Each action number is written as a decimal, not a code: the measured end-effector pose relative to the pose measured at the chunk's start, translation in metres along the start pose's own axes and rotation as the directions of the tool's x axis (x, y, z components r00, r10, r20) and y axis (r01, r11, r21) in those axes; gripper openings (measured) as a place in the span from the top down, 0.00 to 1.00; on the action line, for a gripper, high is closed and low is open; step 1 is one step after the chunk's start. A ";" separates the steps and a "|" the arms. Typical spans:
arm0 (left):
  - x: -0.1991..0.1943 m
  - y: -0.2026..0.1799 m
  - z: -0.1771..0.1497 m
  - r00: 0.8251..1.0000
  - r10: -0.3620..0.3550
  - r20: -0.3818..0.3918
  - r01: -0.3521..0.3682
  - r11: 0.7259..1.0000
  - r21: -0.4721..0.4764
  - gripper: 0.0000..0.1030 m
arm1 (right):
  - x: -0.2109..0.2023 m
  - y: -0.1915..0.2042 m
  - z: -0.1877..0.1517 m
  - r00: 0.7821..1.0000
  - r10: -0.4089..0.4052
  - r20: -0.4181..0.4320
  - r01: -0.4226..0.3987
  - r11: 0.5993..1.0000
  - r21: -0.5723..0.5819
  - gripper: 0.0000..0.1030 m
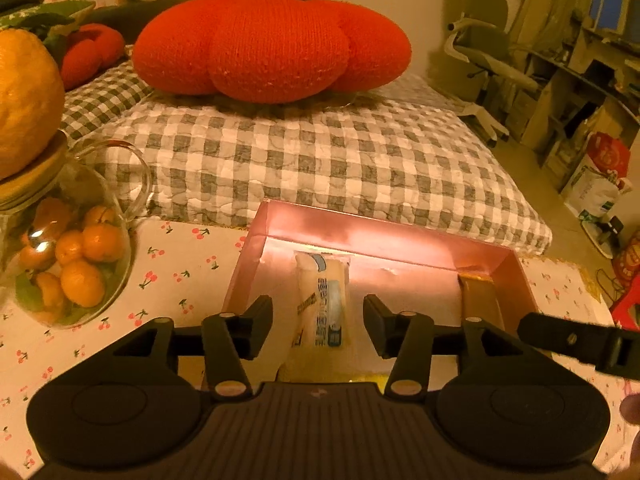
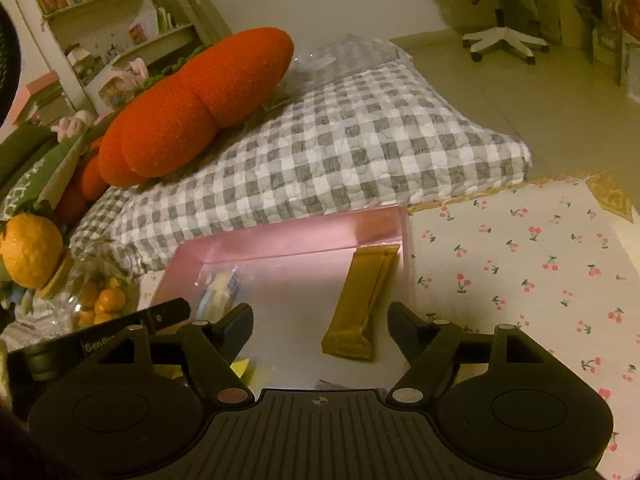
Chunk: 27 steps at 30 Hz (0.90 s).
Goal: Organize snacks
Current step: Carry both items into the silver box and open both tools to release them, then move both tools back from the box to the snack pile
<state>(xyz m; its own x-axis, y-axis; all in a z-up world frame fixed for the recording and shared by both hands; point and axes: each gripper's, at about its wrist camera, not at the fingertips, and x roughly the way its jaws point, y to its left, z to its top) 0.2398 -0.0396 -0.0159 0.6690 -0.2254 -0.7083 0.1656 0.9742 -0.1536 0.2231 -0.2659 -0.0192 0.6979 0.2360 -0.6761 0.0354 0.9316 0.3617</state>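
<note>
A: What's on the far left?

B: A glass jar (image 1: 68, 256) of small oranges, with a large orange (image 1: 24, 100) resting on its wooden lid. It stands on the table (image 1: 180, 264), which has a cherry-print cloth.

A: And the snacks?

B: Both lie in the pink box (image 1: 360, 236) on the table, just right of the jar. The white snack packet with blue print (image 1: 324, 300) lies along the box's left part, pointing near to far. The gold snack bar (image 2: 366, 300) lies by the right wall, its far end at the far right corner.

A: The left tool?

B: The left tool (image 1: 318, 324) hovers over the white packet with its jaws apart; the packet shows between the fingers, and the pads do not appear to press it, though the near end is hidden.

A: The right one?

B: The right tool (image 2: 320, 328) is also spread wide, the gold bar's near end lying between its fingers, clear of both.

A: Behind the box?

B: A grey checked mattress (image 1: 320, 160) on the floor, a big red knitted tomato cushion (image 1: 272, 44) on it, and an office chair (image 1: 484, 52) far right.
</note>
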 end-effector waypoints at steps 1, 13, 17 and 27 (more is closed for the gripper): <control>-0.003 0.000 -0.001 1.000 -0.002 0.001 0.002 1.000 0.000 0.53 | -0.003 0.001 0.000 1.000 -0.003 0.000 0.003 1.000 -0.002 0.25; -0.041 -0.006 -0.014 0.999 -0.018 0.027 0.018 1.000 0.007 0.24 | -0.044 0.012 -0.011 1.000 -0.018 0.005 0.018 0.999 -0.030 0.18; -0.051 -0.004 -0.021 0.999 -0.021 0.024 0.021 1.000 -0.006 0.18 | -0.058 0.014 -0.015 1.000 -0.021 0.006 0.021 0.999 -0.038 0.18; -0.076 -0.002 -0.040 0.999 -0.032 0.019 0.032 0.999 -0.007 0.11 | -0.088 0.023 -0.032 1.000 -0.016 -0.016 0.014 0.998 -0.067 0.18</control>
<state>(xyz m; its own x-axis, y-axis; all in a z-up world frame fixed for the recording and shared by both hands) 0.1592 -0.0239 0.0109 0.6768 -0.2566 -0.6900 0.1818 0.9665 -0.1812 0.1394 -0.2568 0.0281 0.6854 0.2260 -0.6922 -0.0027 0.9514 0.3079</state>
